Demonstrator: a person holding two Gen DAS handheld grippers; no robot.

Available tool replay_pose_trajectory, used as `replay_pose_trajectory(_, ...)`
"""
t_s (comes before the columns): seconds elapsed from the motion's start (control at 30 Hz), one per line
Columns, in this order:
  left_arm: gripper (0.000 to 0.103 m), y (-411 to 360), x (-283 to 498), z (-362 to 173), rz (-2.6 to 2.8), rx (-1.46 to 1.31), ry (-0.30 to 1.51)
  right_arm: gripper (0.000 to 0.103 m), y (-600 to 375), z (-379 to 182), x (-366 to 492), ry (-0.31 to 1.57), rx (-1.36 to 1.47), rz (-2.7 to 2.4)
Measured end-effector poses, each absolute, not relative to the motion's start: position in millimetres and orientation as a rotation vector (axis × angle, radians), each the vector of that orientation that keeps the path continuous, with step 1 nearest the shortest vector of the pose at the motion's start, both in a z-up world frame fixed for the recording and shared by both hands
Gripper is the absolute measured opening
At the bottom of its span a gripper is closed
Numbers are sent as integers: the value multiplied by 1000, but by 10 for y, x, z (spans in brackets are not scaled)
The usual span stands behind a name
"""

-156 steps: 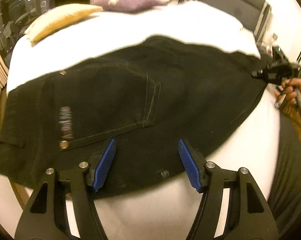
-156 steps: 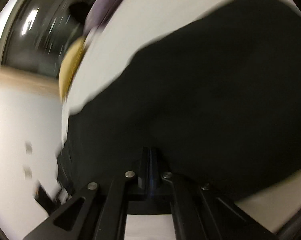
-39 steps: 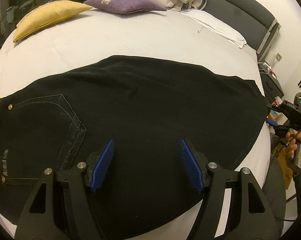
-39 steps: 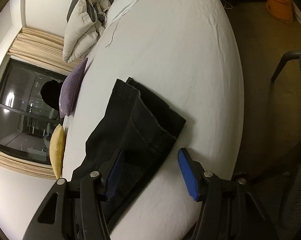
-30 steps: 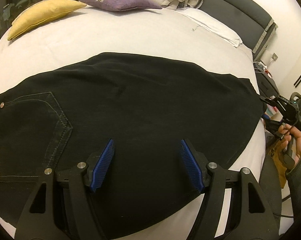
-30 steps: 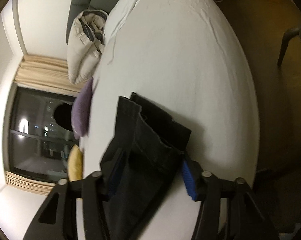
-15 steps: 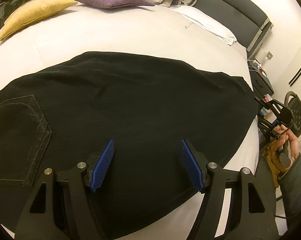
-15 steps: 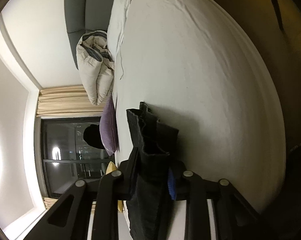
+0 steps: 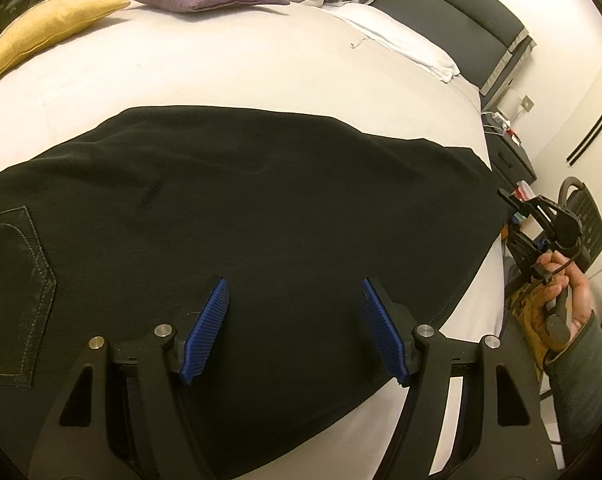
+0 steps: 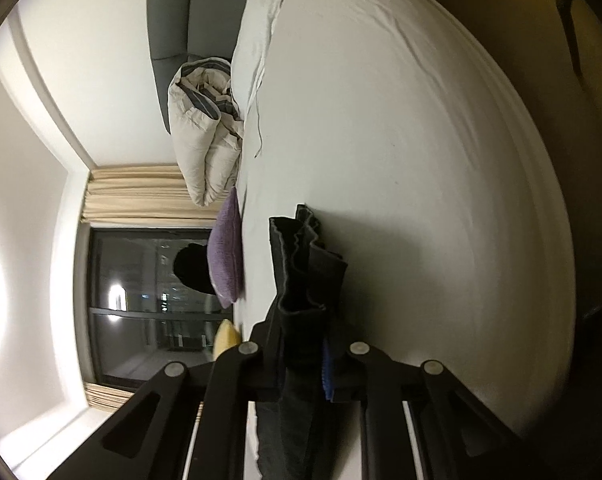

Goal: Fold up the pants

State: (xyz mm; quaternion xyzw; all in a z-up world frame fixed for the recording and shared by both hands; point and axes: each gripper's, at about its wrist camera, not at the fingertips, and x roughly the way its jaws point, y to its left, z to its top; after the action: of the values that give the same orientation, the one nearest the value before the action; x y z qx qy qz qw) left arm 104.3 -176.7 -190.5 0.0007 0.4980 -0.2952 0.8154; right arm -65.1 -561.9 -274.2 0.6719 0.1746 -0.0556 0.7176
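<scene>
Presently the black pants (image 9: 261, 208) lie spread across the white bed (image 9: 229, 68), back pocket toward the left. The left gripper (image 9: 295, 320) hovers over the near edge, blue pads apart, gripping nothing. The right gripper (image 10: 307, 354) is closing on the bunched leg hems (image 10: 301, 264), fabric pinched between its fingers.

right gripper (image 10: 301, 356) went from jaws apart around the pants (image 9: 261, 216) hem to closing on it, hem bunched between the pads, and rolled sideways. left gripper (image 9: 295, 324) slid along the pants away from the back pocket (image 9: 11, 292), toward the hem end.
</scene>
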Motion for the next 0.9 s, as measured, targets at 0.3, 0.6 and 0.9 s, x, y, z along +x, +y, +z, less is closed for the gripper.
replay_pose_trajectory(0.3,67,-2263,1319,-1923,-697,-85,1082,14,-5561,-2535,-533,460,1334,-183)
replay_pose_trajectory(0.6,67,-2457,1580,-2091,-731,-212,1135,14,-5095,-1888,-272,546,948,-173)
replay_pose_trajectory(0.9,79,-2045,1931,-2182,-796,-693,1236,14,-3378,-1467,199,710,209,83)
